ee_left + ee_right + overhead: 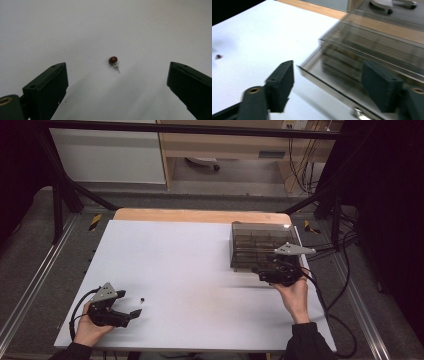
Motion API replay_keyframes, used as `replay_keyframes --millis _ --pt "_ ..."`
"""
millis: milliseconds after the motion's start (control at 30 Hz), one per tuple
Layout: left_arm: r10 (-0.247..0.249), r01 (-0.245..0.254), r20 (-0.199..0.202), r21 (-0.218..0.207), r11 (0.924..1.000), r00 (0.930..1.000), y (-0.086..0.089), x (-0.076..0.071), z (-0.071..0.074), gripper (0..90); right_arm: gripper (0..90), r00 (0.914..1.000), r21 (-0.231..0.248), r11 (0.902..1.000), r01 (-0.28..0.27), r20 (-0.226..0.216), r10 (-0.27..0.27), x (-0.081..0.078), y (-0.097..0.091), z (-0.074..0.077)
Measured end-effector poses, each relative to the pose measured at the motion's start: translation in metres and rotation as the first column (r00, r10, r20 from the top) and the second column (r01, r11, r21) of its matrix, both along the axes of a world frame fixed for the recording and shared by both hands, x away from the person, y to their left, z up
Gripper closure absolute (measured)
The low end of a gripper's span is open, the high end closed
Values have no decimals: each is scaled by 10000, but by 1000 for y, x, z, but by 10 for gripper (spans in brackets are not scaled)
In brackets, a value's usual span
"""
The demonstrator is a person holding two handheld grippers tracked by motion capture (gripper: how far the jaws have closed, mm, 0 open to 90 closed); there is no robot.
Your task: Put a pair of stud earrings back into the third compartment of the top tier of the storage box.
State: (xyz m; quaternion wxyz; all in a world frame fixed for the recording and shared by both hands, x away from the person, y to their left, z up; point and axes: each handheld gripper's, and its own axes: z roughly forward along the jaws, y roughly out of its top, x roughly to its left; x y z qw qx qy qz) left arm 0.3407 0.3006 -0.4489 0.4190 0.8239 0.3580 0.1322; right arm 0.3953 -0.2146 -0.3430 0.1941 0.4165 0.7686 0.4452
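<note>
Blurrily, both released: right gripper (327,87) at drawer box (372,50), left gripper (117,82) facing earring (113,61).

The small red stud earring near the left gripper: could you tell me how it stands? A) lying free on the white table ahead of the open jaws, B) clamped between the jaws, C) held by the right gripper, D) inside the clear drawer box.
A: the earring lies on the white table, apart from both jaws of the open left gripper.

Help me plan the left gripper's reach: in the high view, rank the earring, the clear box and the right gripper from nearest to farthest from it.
1. Earring, just right of the left gripper.
2. Right gripper, across the table.
3. Clear box, far right corner.
</note>
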Motion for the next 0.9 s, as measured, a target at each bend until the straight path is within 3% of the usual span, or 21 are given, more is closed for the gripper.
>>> replay_keyframes --millis 167,400,633,900 --pt "-26 26 -10 29 10000 10000 -1 0 0 36 155 9974 -282 9971 -704 145 709 -7 38 2" --pt "-27 27 15 52 10000 10000 0 -1 0 36 96 9878 -16 9878 -1560 -18 1560 -4 90 -3" --pt "-47 47 2 73 10000 10000 0 -1 0 36 68 9770 127 9770 -2129 -92 2130 1 130 -9" --pt "-61 61 3 90 9999 10000 -1 -1 0 36 44 9643 136 9650 -2618 -368 2621 6 171 -26"
